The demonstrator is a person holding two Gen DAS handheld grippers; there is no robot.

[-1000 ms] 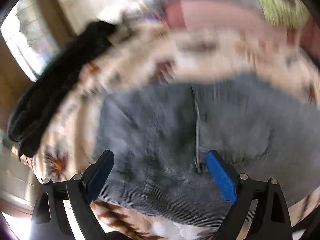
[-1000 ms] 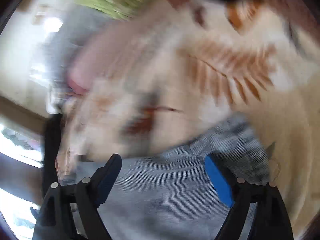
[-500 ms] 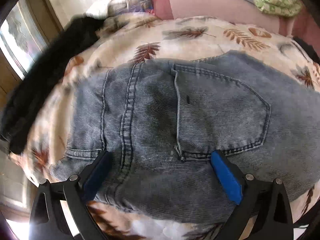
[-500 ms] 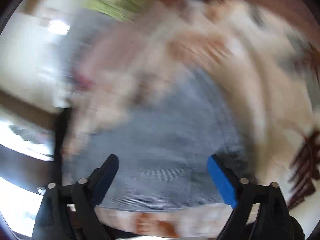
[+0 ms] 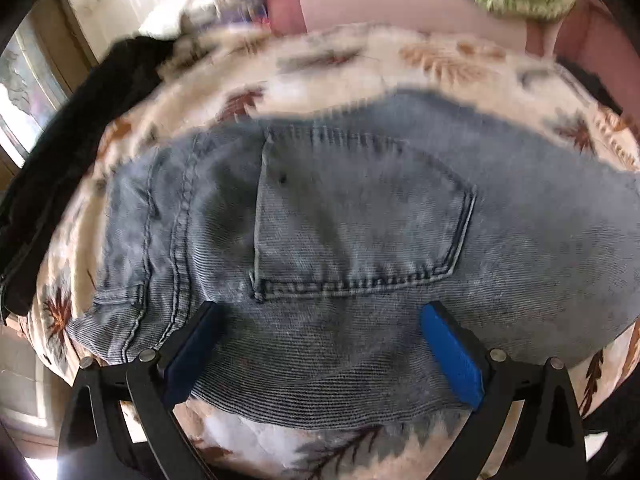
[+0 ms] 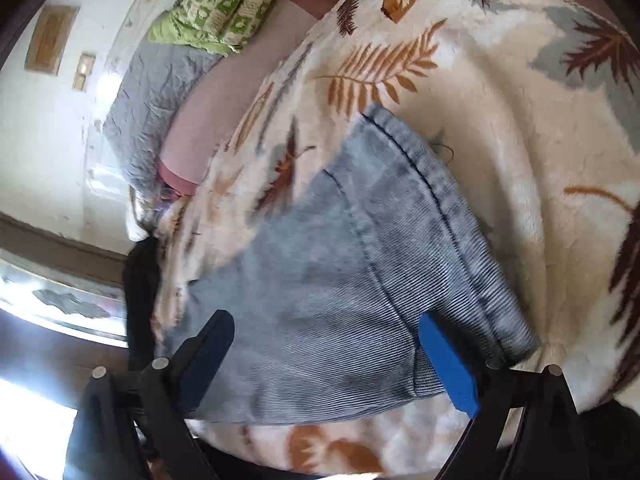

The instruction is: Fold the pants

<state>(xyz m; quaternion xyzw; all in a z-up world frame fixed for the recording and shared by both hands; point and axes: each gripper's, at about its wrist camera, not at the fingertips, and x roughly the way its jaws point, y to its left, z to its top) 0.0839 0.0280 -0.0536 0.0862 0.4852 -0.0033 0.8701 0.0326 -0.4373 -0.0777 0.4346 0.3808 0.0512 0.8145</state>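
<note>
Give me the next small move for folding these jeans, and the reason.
Probably lower the right tongs, still opening with nothing gripped, onto the near edge of the jeans and pinch it: the jeans lie flat on the leaf-print blanket.

A cream fleece blanket (image 6: 520, 128) printed with brown, orange and grey leaves covers the bed. Past its far edge runs a pink mattress strip (image 6: 200, 136), with a grey quilted cover (image 6: 148, 92) and a green patterned quilt (image 6: 224, 4) bunched against the white wall (image 6: 44, 128). Two small framed plates (image 6: 50, 40) hang on that wall. Bright daylight comes through a window (image 5: 24, 92) with a wooden frame at the left. A black cloth (image 5: 60, 168) lies along the bed's left edge.
</note>
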